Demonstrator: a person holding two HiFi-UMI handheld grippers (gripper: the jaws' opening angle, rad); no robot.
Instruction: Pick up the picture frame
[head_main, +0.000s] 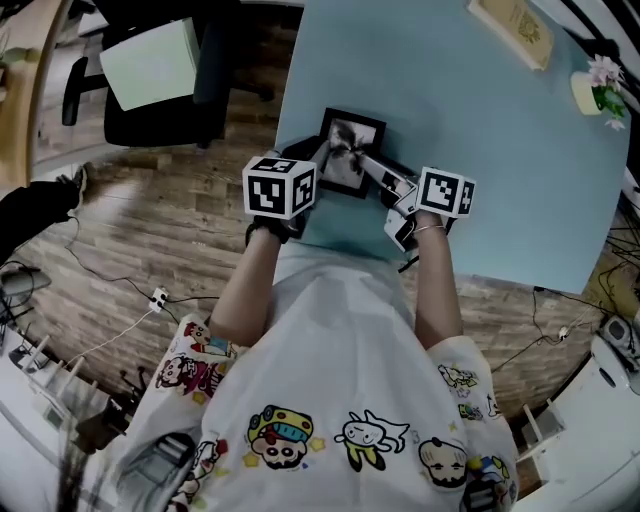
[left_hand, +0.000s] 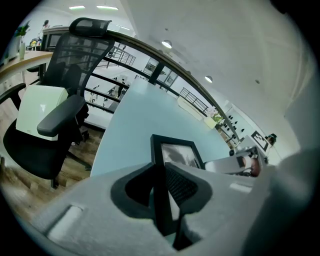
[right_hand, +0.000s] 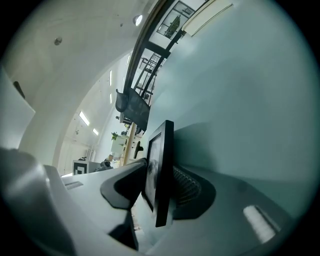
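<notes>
Blue table (head_main: 480, 160) | frame (head_main: 355, 128) by near edge | L gripper (left_hand: 162, 185) + R gripper (right_hand: 160, 185) each clamped on a frame side, prob. for steady hold | off table? unclear

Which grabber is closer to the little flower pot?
Right. The right gripper holds the picture frame by the edge facing the flower pot; the left gripper holds its opposite edge, farther off.

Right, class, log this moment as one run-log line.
left gripper: shut on picture frame | right gripper: shut on picture frame | position: over blue table
</notes>
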